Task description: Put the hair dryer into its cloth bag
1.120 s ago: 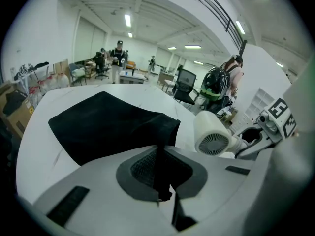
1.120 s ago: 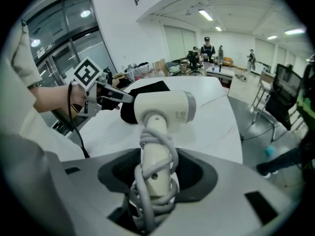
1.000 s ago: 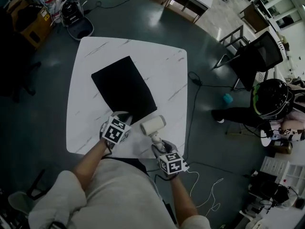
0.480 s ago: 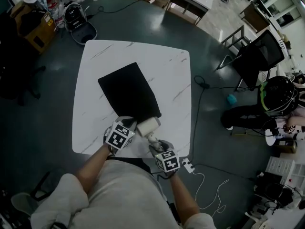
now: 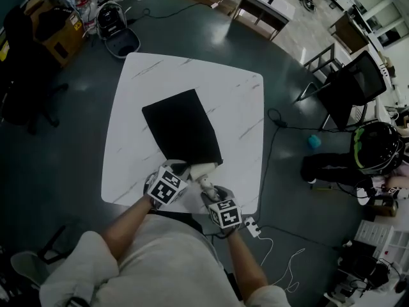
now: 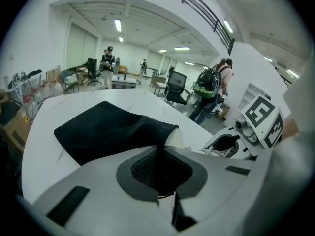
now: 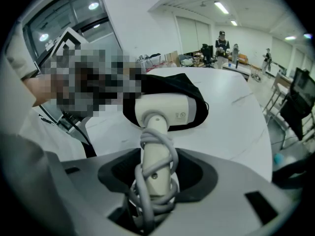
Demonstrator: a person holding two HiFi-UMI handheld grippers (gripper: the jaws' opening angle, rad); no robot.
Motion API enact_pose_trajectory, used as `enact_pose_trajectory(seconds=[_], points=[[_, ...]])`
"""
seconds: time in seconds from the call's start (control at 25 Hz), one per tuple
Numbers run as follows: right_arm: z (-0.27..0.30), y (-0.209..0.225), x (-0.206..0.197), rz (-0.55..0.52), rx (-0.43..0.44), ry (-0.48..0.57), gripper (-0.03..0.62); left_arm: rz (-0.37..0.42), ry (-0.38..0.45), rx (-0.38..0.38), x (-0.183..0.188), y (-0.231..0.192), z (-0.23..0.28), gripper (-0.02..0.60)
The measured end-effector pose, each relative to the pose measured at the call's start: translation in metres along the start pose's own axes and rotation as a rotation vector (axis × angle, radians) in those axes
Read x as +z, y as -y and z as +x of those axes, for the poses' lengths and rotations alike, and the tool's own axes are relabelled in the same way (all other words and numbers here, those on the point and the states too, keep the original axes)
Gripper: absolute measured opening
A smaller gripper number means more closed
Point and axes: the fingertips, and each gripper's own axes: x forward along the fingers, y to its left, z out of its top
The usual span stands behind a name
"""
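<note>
Hair dryer [image 7: 165, 109] w/ far end just inside cloth bag [image 5: 182, 125] mouth, lower centre of head view. R gripper [image 7: 155, 181] clamped on its cord-wrapped handle; L gripper [image 6: 160, 166] pinching bag's edge. Keep mouth lifted, push dryer straight along bag.

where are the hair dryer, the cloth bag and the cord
hair dryer [image 7: 170, 111]: right gripper view, side of its barrel
cloth bag [image 5: 182, 128]: head view, middle of the fabric
cord [image 7: 139, 183]: right gripper view, loop round the handle
</note>
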Motion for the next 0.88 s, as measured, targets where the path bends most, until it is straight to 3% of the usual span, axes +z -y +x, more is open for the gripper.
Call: enact_pose_trajectory(seconds=[0.88], points=[[0.019,0.011,0.045,-0.007,-0.038,0.023,0.222,-0.002,0.006,-0.029,-0.009,0.005,-0.006,0.014]])
